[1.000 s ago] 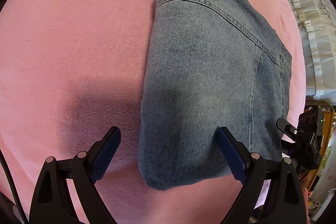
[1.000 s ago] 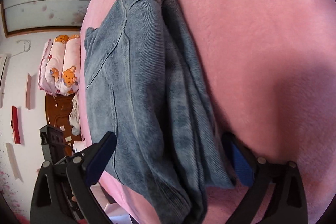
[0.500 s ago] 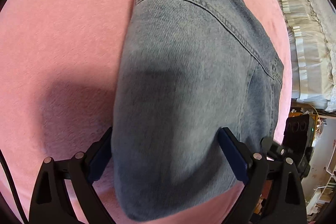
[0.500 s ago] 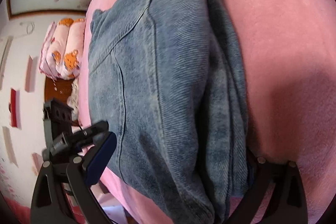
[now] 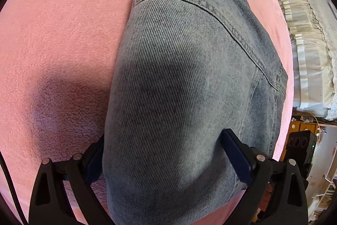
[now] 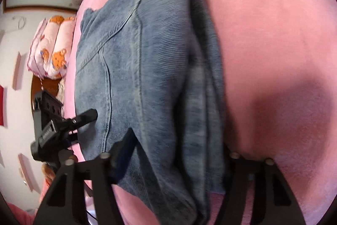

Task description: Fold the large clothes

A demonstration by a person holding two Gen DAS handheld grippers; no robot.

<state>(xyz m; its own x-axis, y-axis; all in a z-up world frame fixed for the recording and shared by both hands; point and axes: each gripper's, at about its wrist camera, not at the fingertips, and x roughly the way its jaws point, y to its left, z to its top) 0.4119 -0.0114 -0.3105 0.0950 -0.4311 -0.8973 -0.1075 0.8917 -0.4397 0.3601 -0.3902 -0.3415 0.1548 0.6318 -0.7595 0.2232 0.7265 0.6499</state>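
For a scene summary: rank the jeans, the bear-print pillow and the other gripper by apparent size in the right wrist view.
1. Jeans, largest by far.
2. Bear-print pillow and the other gripper: similar; differing distance from the camera prevents ranking.

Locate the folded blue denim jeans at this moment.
The folded blue denim jeans lie on the pink fleece blanket, filling the centre of both wrist views, with each open gripper's fingers straddling the near end.

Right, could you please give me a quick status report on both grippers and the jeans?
Left gripper open, jaws straddling folded jeans. Right gripper open, likewise astride the far end. Jeans flat on pink blanket. Nothing in the way.
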